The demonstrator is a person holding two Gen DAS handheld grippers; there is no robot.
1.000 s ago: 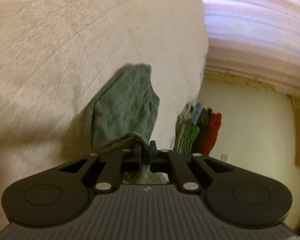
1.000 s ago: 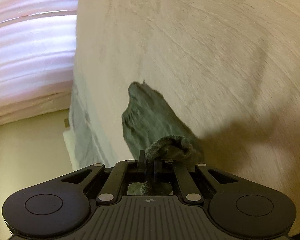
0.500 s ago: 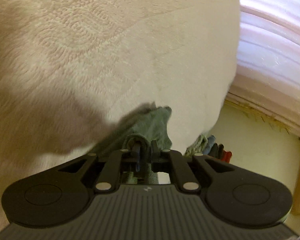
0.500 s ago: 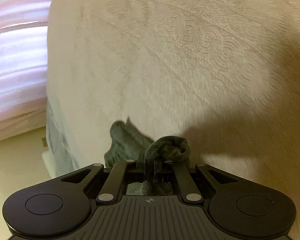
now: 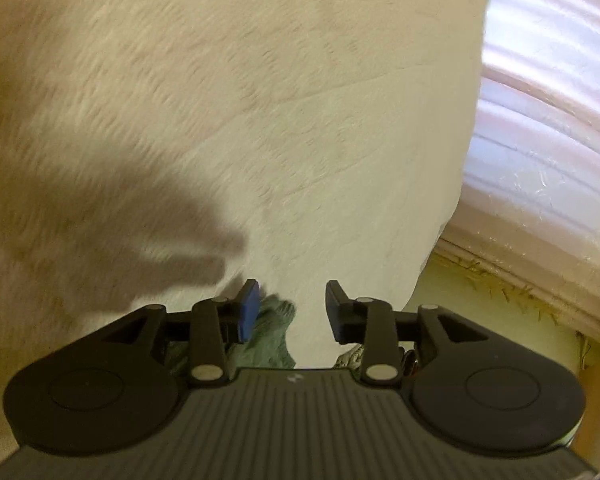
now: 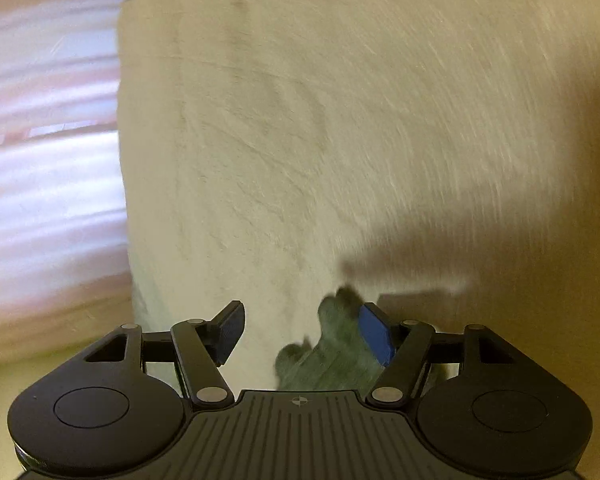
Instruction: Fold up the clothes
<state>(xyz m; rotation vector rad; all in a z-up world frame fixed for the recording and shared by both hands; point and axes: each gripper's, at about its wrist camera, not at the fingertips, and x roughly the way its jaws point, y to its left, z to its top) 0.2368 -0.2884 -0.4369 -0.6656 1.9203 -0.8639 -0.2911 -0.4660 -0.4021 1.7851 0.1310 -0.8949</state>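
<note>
A grey-green cloth (image 5: 270, 340) lies low on the cream bedspread (image 5: 260, 120), mostly hidden under my left gripper (image 5: 292, 306). The jaws of this gripper are opening; the cloth rests against the blue left pad and the right pad is clear of it. In the right wrist view the same cloth (image 6: 328, 352) bunches beside the blue right pad of my right gripper (image 6: 304, 328). Its jaws are opening too, spread wide, with the cloth loose between them and not pinched.
The bedspread (image 6: 340, 120) fills most of both views. Its edge drops off beside a pink curtain (image 5: 548, 120), also pink curtain (image 6: 48, 160) at left. A yellowish floor strip (image 5: 500, 320) and some coloured clothes (image 5: 352, 358) show past the bed edge.
Both grippers went from shut on the cloth to open and let it go. Both came down close to the bedspread, and the cloth now lies bunched low under them.
</note>
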